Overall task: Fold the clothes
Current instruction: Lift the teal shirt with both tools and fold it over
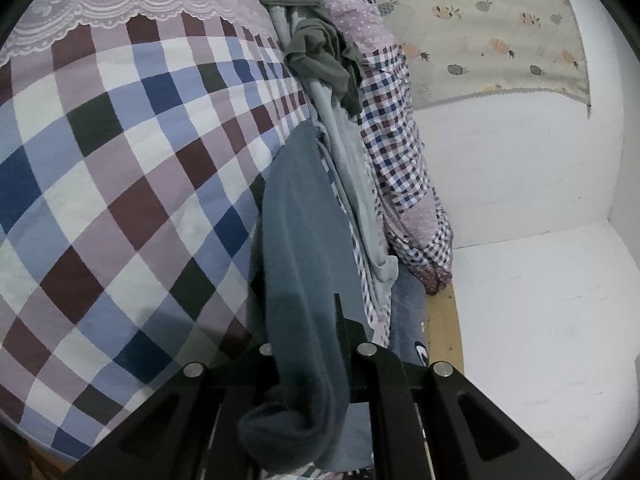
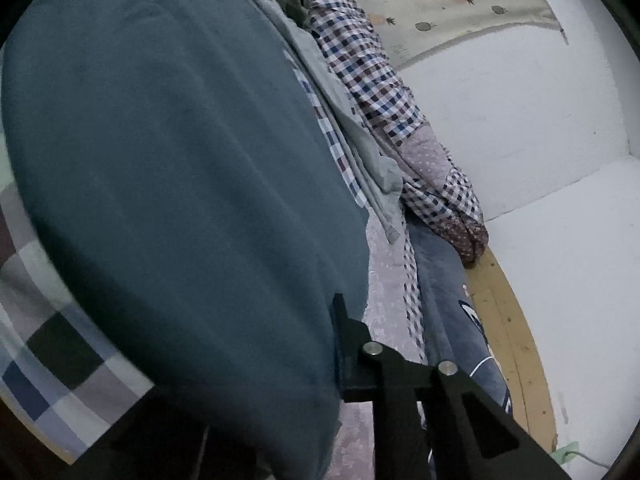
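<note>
A dark teal garment (image 1: 304,248) hangs stretched between both grippers above a bed. In the left wrist view my left gripper (image 1: 316,344) is shut on its edge, and a bunched fold droops over the fingers toward the camera. In the right wrist view the same teal garment (image 2: 172,160) fills most of the frame. My right gripper (image 2: 336,344) is shut on its lower edge; only the right finger (image 2: 352,344) shows, the other is hidden under the cloth.
A checked quilt (image 1: 120,184) with lace trim covers the bed at left. A heap of clothes (image 1: 384,136), grey, olive and gingham, lies along the bed's right edge. A white sofa (image 1: 540,280) with a fruit-print cloth (image 1: 480,28) stands right, wooden floor (image 2: 508,340) between.
</note>
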Action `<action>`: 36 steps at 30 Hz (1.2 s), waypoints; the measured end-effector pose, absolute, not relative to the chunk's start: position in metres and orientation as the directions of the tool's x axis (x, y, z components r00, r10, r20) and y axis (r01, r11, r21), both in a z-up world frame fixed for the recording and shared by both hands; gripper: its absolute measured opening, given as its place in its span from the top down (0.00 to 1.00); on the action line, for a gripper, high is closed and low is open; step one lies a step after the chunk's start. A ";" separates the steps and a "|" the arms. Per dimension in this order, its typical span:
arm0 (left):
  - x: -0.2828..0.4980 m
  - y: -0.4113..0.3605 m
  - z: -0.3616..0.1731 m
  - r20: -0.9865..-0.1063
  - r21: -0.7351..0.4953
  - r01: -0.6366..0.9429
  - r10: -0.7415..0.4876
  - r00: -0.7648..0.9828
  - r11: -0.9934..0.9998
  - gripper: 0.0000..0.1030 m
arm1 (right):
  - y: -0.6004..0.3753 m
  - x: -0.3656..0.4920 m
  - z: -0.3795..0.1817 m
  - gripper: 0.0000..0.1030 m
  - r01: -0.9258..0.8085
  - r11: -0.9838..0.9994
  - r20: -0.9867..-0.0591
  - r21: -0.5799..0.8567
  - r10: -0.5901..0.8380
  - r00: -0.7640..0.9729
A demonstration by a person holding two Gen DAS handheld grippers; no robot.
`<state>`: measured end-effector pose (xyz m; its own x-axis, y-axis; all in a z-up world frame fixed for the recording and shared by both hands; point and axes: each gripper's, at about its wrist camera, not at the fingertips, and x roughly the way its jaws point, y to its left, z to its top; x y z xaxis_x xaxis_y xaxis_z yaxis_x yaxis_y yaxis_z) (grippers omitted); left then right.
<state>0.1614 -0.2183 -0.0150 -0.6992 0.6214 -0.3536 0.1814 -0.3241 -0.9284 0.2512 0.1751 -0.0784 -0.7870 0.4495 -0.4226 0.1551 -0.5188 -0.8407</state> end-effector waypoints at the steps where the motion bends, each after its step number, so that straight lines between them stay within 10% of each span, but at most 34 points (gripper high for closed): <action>1: 0.161 -0.218 -0.014 -0.357 -0.926 0.179 0.619 -0.700 -0.332 0.93 | 0.175 0.253 -0.072 0.90 0.151 -0.527 -0.421 -0.836 0.442 -0.792; 27: 0.261 -0.245 0.193 -0.084 -0.928 -0.150 0.586 -0.806 -0.340 0.94 | 0.164 0.348 0.181 0.91 -0.018 -0.645 -0.264 -0.764 0.337 -0.904; 36: 0.236 -0.254 0.216 -0.164 -0.914 -0.092 0.565 -0.809 -0.396 0.94 | 0.163 0.308 0.195 0.91 0.088 -0.694 -0.413 -0.715 0.318 -0.853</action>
